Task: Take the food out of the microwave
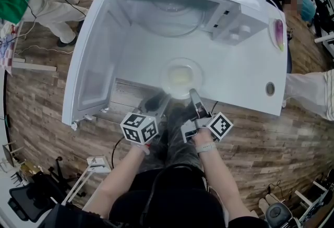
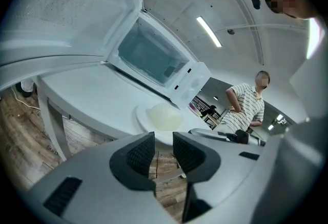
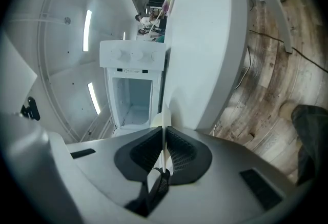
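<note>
A clear plate (image 1: 180, 76) with pale food (image 1: 181, 74) lies on the white table (image 1: 245, 78), just in front of the open, empty microwave (image 1: 177, 10). My right gripper (image 1: 194, 95) is shut on the plate's near rim; in the right gripper view that rim (image 3: 165, 123) runs edge-on between the pads of the right gripper (image 3: 164, 152). My left gripper (image 1: 156, 102) hangs at the table's front edge, beside the plate's near-left side. Its jaws stand apart in the left gripper view, with nothing held by the left gripper (image 2: 164, 152), and the plate (image 2: 148, 118) with the food (image 2: 165, 116) lies beyond.
The microwave door (image 1: 94, 57) swings out to the left over the table's left end. A pink and green object (image 1: 279, 34) and a small round cap (image 1: 270, 88) lie on the table's right side. A person in a striped shirt (image 2: 247, 107) stands beyond the table.
</note>
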A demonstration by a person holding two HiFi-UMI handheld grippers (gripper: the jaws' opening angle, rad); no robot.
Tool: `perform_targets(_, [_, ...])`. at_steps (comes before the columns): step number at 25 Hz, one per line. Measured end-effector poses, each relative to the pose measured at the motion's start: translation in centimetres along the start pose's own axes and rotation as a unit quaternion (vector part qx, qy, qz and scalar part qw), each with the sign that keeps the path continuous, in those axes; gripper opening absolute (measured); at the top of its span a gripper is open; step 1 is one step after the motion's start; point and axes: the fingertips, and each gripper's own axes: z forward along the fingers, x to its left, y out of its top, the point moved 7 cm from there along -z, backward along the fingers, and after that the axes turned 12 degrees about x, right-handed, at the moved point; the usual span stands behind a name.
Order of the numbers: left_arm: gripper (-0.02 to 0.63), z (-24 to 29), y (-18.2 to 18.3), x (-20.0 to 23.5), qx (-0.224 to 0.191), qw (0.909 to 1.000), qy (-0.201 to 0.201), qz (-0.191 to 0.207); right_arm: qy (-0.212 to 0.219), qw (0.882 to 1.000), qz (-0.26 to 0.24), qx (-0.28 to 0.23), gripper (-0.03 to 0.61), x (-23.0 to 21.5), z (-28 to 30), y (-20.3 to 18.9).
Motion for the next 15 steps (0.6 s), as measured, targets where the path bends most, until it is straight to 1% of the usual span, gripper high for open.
perform_targets(5, [0.115,0.03,-0.06,-0.03,0.003,1.0,0.0,0.003,-0.004,1.0,-0.006,-0.006,0.037,-0.16,-0.18,-0.12])
perform_targets(15, [0.115,0.04,-0.26,0.17,0.01,0.9999,-0.004,0.001,-0.036,0.999,0.005,-0.026,0.029,-0.49,-0.09,-0.79])
